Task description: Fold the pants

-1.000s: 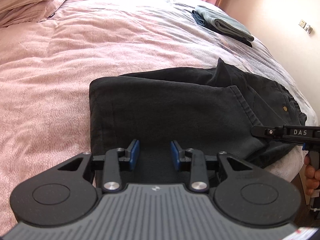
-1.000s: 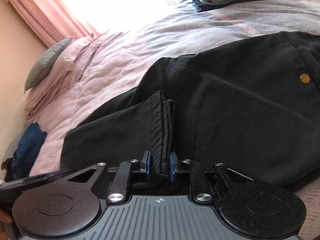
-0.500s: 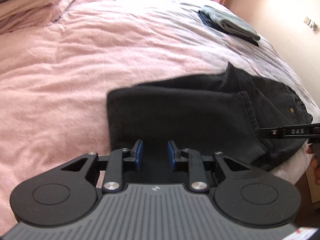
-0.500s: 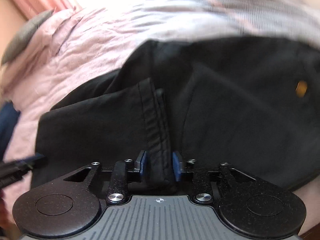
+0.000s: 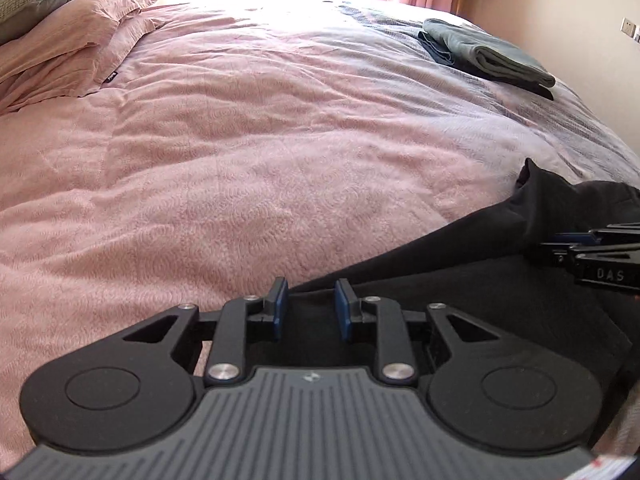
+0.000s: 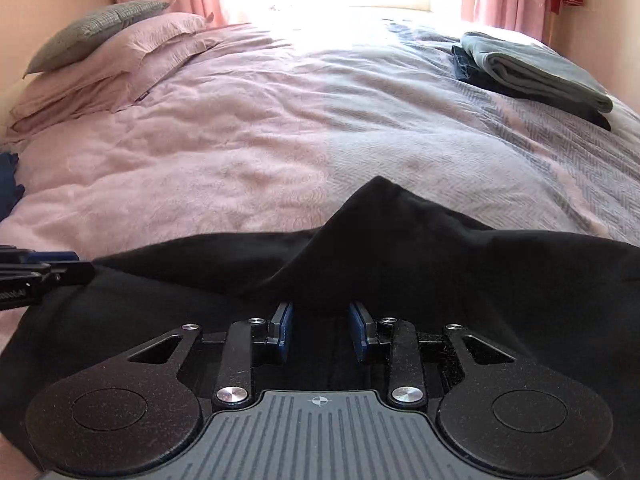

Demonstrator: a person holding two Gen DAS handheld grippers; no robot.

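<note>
Observing black pants (image 6: pixel 440 264) lying flattened along the near edge of the bed (image 5: pixel 240 160), reaching toward its near right corner, with 1 peak of cloth standing up on the far side. Noting the left tool (image 5: pixel 311 308) hovering over the pants' left end, pads spread, pinching nothing. Noting the right tool (image 6: pixel 320 330) just having been opening, pads now standing apart, with dark cloth lying between and below them, not pressed. Recording 1 stack of folded clothes (image 5: pixel 488 56) sitting near the far right edge, and pillows (image 5: pixel 72 40) resting at the far left corner.
</note>
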